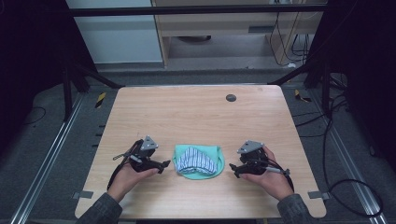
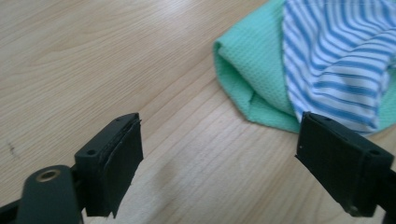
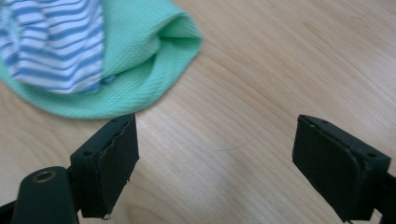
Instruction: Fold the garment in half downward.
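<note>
Folded green cloth (image 1: 199,162) on table (image 1: 196,112), left tool (image 1: 161,164) and right tool (image 1: 235,169) flanking it, both wide apart, empty

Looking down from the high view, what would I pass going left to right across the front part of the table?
Left tool → green cloth with the blue-striped cloth lying on it → right tool. Both tools rest on the wooden table in the person's hands, jaws apart.

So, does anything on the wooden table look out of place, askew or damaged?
Nothing looks damaged or spilled. The mint-green knitted cloth lies bunched rather than flat, with the blue-and-white striped fabric rumpled on top of it. Both the left gripper and the right gripper rest open on the light wooden table, clear of the cloth.
</note>
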{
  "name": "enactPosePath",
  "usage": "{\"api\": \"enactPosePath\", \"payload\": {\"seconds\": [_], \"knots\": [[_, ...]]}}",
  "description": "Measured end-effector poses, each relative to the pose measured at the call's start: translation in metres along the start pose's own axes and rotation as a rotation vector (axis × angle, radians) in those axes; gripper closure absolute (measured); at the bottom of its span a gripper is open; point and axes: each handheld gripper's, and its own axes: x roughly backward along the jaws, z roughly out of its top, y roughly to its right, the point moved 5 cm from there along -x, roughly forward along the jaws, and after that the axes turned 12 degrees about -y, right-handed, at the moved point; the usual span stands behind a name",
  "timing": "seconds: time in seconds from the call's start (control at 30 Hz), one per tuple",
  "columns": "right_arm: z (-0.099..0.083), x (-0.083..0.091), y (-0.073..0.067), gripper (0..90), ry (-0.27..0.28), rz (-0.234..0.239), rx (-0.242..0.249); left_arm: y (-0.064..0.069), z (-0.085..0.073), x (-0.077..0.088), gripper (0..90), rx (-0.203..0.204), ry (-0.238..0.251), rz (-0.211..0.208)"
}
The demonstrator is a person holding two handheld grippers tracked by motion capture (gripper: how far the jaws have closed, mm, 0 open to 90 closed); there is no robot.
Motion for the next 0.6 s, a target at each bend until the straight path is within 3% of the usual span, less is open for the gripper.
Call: {"api": "enactPosePath", "payload": {"seconds": [0.07, 0.23, 0.27, 0.4, 0.47, 0.6], "knots": [[-0.002, -0.003, 0.006, 13.7, 0.011, -0.002, -0.048, -0.008, -0.002, -0.005, 12.1, 0.031, -0.003, 0.021], [-0.007, -0.017, 0.029, 10.8, 0.049, -0.051, -0.235, -0.032, -0.008, -0.019, 9.5, 0.117, 0.003, 0.091], [-0.009, -0.022, 0.033, 10.1, 0.039, -0.058, -0.289, -0.035, -0.008, -0.021, 9.3, 0.138, 0.006, 0.09], [-0.013, -0.037, 0.043, 6.5, 0.016, -0.087, -0.394, -0.043, -0.011, -0.033, 7.8, 0.187, -0.006, 0.094], [-0.014, -0.044, 0.046, 1.1, 0.016, -0.089, -0.437, -0.044, -0.009, -0.038, 1.3, 0.196, 0.022, 0.094], [-0.014, -0.046, 0.047, 0.2, 0.019, -0.113, -0.458, -0.044, -0.008, -0.039, 0.4, 0.206, 0.021, 0.101]]}}
